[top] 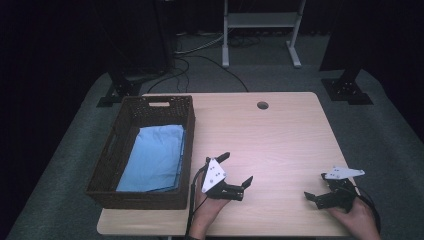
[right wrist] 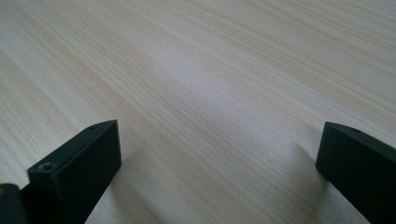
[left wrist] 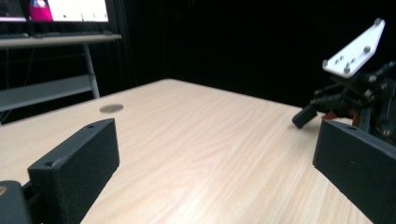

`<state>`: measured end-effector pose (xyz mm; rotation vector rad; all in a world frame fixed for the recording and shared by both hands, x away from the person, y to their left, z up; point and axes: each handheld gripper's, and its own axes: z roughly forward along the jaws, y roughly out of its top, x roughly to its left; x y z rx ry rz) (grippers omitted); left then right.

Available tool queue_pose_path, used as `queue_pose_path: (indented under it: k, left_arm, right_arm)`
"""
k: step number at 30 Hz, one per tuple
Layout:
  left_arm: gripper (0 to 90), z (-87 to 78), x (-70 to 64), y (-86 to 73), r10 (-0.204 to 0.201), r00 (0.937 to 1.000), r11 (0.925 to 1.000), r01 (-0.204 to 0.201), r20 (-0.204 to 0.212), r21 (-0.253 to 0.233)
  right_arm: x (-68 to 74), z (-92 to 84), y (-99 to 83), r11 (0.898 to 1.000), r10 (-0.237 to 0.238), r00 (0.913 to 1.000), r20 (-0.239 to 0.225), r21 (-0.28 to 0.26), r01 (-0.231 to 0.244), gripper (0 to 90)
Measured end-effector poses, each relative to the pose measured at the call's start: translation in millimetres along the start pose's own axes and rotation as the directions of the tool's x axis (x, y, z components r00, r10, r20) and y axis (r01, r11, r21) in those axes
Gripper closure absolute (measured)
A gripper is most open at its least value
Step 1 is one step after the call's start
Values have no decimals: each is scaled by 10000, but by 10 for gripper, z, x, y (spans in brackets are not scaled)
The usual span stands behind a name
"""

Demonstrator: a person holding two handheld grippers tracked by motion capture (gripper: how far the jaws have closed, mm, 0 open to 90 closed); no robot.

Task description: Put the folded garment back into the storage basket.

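The left gripper (top: 236, 170) hovers with its jaws spread wide and empty over the near middle of the light wooden table (top: 280, 140), just right of the dark woven rectangular basket (top: 120, 150) at the table's left side. A folded light-blue cloth (top: 152, 157) lies inside that basket. Well apart, at the near right, the right gripper (top: 316, 187) rests low over bare wood, jaws likewise parted, holding nothing.
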<state>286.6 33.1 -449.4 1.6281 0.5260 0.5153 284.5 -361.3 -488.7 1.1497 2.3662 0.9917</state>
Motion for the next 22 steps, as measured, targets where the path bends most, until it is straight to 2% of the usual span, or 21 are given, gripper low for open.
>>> queue_pose_path:
  k: [12,22]
  left_arm:
    - [0,80,-84,-284,-137,9998,9970,128,120,765]
    - [0,60,-91,-307,-203,9998,9981,198,80,586]
  right_arm:
    - [0,0,0,10000,2,10000,1,1,-2,0]
    - [0,0,0,10000,1,10000,0,0,-1,0]
